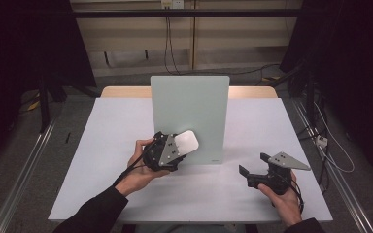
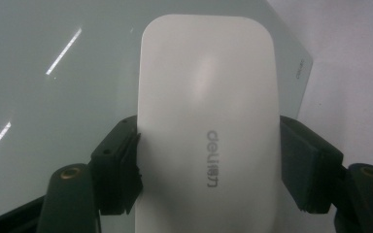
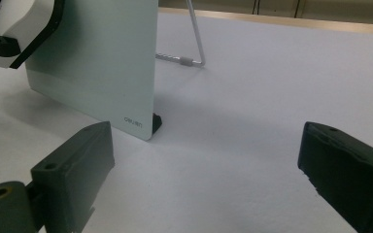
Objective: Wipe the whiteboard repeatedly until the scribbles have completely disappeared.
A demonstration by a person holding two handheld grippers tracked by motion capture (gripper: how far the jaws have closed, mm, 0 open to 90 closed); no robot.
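A pale green glass board (image 1: pixel 190 114) stands upright on a wire stand in the middle of the white table (image 1: pixel 102 141). My left gripper (image 1: pixel 175 145) is shut on a white oblong eraser (image 1: pixel 186 141) marked "deli", held flat against the board's lower left face. In the left gripper view the eraser (image 2: pixel 206 121) sits between both black pads (image 2: pixel 119 167), with the board (image 2: pixel 53 97) behind it. My right gripper (image 1: pixel 254 166) is open and holds nothing, low over the table right of the board. In the right gripper view the board (image 3: pixel 97 63) and the eraser (image 3: pixel 22 19) appear at the upper left.
The board's wire stand (image 3: pixel 194 43) props it from behind. A wooden strip (image 1: pixel 252 92) edges the table's far side. Cables (image 1: pixel 170 43) hang on the back wall, and metal rails (image 1: pixel 24 174) run along the floor on both sides.
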